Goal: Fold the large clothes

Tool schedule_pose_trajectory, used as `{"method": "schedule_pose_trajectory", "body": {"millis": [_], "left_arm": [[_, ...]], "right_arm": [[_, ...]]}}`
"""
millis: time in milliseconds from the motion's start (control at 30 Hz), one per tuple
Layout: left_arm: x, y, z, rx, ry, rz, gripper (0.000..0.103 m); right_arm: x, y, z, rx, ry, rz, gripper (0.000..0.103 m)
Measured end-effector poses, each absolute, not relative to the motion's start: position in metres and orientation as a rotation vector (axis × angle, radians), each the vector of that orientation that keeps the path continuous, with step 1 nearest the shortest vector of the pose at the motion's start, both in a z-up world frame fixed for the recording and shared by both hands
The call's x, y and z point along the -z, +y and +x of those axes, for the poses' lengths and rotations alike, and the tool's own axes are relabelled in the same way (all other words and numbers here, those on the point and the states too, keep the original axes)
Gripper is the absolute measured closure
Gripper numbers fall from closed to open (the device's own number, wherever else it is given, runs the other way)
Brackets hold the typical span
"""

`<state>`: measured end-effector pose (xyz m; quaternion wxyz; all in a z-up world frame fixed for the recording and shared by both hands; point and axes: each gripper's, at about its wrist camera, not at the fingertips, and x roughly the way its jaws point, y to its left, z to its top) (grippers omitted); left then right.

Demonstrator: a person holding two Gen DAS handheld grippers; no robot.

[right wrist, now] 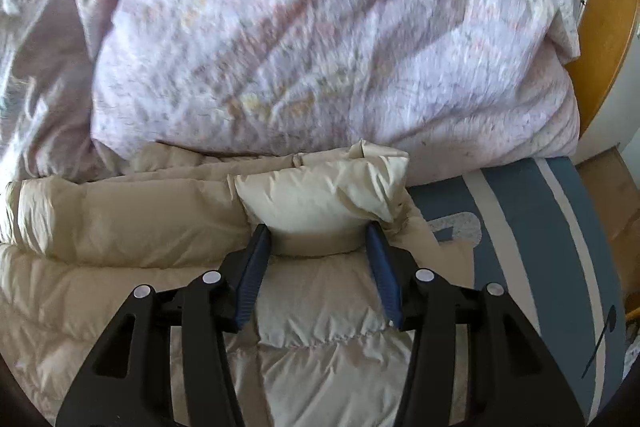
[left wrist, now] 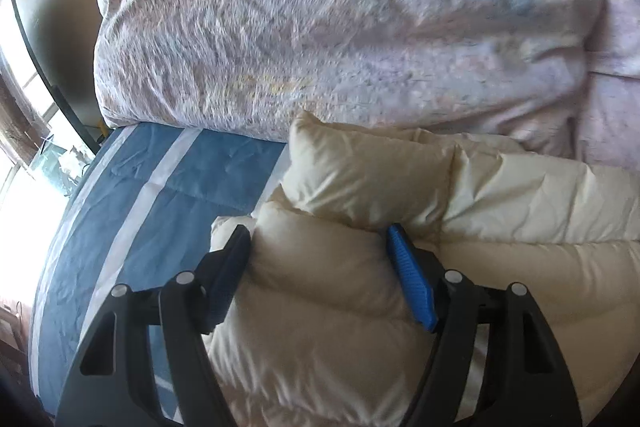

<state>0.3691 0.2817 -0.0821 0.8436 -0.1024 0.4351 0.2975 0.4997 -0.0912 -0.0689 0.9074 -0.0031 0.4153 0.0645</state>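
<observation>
1. Your left gripper (left wrist: 318, 239) had its jaws spread wide around a puffy fold of the cream down jacket (left wrist: 500, 227), one finger on each side of the bulge. They looked to be pressed against the fabric but not pinched down on it.
2. Your right gripper (right wrist: 318, 237) was in much the same spot on the other end: jaws wide apart, straddling a plump quilted section of the jacket (right wrist: 120, 227), with a padded flap sitting just past the fingertips (right wrist: 262, 231).
3. The jacket itself was lying on the bed, stretched sideways across both views, its quilted panels bunched up and rumpled rather than flat.
4. Under it was the blue sheet (left wrist: 160, 187) with pale stripes, showing bare on the left of the left wrist view and on the right (right wrist: 520, 227) of the right wrist view.
5. Right behind the jacket, touching its far edge, sat a big heap of pinkish flowery duvet (left wrist: 340, 19), filling the top half of both views (right wrist: 320, 35).
6. A bright window (left wrist: 24, 107) showed at the far left edge of the left wrist view, and a strip of orange wood (right wrist: 600, 27) at the right edge of the right one.
</observation>
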Motion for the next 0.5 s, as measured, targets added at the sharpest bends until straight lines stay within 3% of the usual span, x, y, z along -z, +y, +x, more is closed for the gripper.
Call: {"method": "schedule_pose_trajectory", "body": {"millis": [500], "left_arm": [[0.114,0.288,0.392,-0.667,0.887,-0.221,0.013]], "right_arm": [[0.109,-0.098,0.506,-0.067,0.833,0.011,0.039]]}}
